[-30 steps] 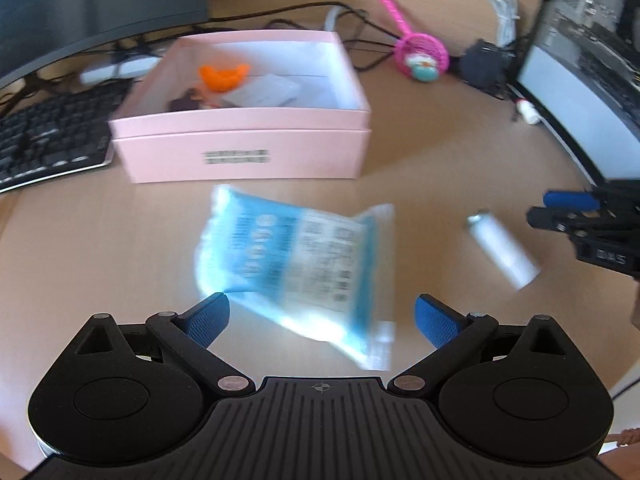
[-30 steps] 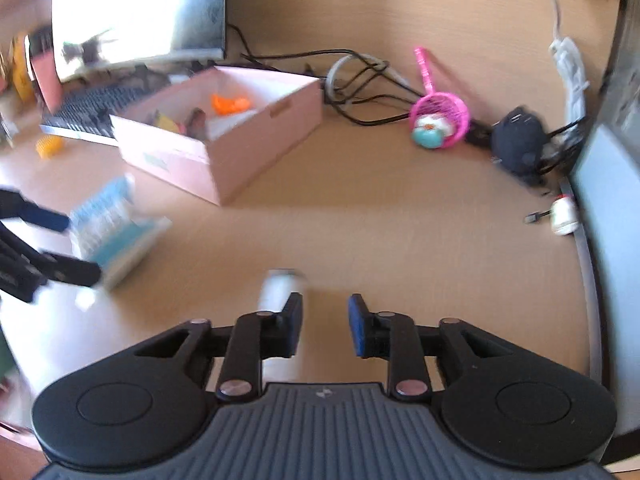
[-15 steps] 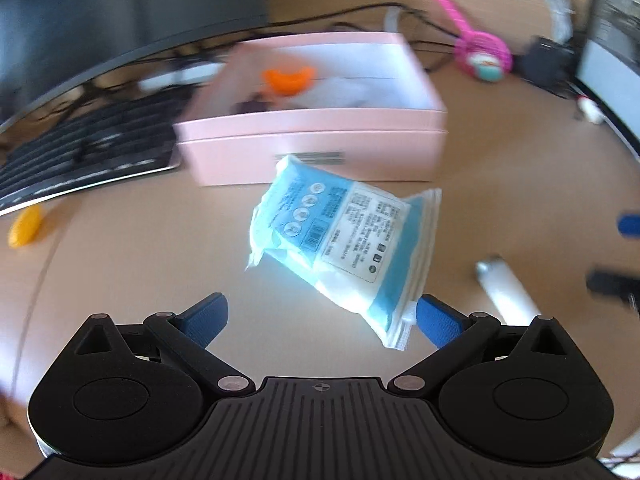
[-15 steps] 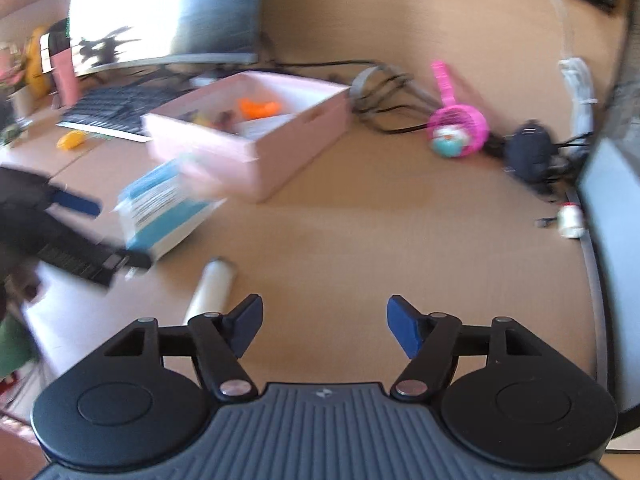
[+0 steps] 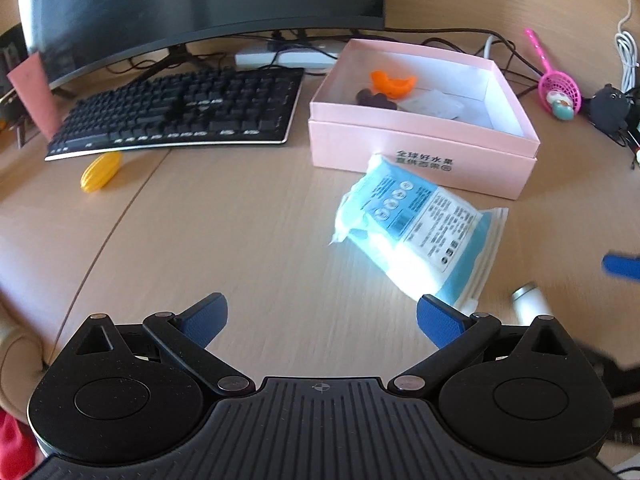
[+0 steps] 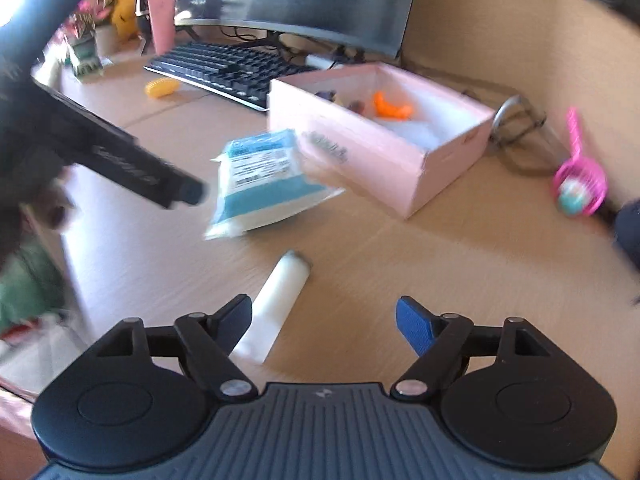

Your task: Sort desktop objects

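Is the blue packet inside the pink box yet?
No, the blue packet lies on the desk in front of the pink box, outside its walls.

Bright daylight, glare on blue packet (image 5: 416, 232); motion blur, fisheye edges bent.

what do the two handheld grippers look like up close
Both look alike: a black plastic body with a ribbed grey-black centre plate, two rounded lobes with round discs, and black linkage arms pinned with silver rivets. The left gripper and right gripper each end in blue textured fingers. A small crosshair mark sits on the centre plate. From the right wrist view, white lettering shows on the left gripper's side.
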`<state>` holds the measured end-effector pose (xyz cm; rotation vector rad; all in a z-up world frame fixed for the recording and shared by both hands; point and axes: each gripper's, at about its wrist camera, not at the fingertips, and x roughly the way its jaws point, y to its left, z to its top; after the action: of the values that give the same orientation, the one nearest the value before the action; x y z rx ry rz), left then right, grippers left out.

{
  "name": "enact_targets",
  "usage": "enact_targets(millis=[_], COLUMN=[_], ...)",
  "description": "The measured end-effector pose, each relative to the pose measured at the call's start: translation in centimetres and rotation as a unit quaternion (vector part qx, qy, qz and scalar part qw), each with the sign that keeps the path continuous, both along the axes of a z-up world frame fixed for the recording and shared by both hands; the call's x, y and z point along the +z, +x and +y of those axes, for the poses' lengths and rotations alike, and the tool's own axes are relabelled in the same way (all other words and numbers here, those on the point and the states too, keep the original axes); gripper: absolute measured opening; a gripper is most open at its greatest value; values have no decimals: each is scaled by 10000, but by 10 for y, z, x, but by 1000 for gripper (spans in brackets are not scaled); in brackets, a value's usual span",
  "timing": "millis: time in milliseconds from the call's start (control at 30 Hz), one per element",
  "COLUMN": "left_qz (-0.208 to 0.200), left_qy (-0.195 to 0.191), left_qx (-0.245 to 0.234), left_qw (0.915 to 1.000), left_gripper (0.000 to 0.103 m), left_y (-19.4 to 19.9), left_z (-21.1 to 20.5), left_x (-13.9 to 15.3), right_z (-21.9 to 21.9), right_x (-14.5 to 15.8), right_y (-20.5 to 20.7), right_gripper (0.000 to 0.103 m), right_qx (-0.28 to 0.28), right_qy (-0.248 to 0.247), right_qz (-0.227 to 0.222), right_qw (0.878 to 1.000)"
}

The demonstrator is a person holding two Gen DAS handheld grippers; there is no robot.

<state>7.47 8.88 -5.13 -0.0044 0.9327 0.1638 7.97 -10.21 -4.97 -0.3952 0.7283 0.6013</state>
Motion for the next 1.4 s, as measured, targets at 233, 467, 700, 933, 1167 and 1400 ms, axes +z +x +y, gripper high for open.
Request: enact_targets(millis=[233,467,700,933,1167,1400], left_qz=[23,1,57,107,364,388], left_qy=[-70,-188,-906,-783,-221,-60], left_qx=[49,-117,-276,-392,-309,223], left_qw=[10000,9998,9955,9961,9986,9990], left_gripper=[103,103,103,103,103,103], left_y=[-9,-8,20,63,50,29], left_z=[4,-4,-23,-56,-35,1], left_x=[3,7,6,-5,-16,-12], right_z=[9,-8,-35,-51,-71,-101], right_x=[-1,-10,-9,-7,-7,-12], right_y=[8,34,28,14,-3,4], right_gripper=[47,21,21,22,43,50], right_qx=[119,-474,-709,-762,-686,-1081], right_qy=[-15,179,-33,-153,-587,-981], right_qz=[170,651,332,94,-113,-342], right_qw=[9998,9966,9969,9969,9958,9887])
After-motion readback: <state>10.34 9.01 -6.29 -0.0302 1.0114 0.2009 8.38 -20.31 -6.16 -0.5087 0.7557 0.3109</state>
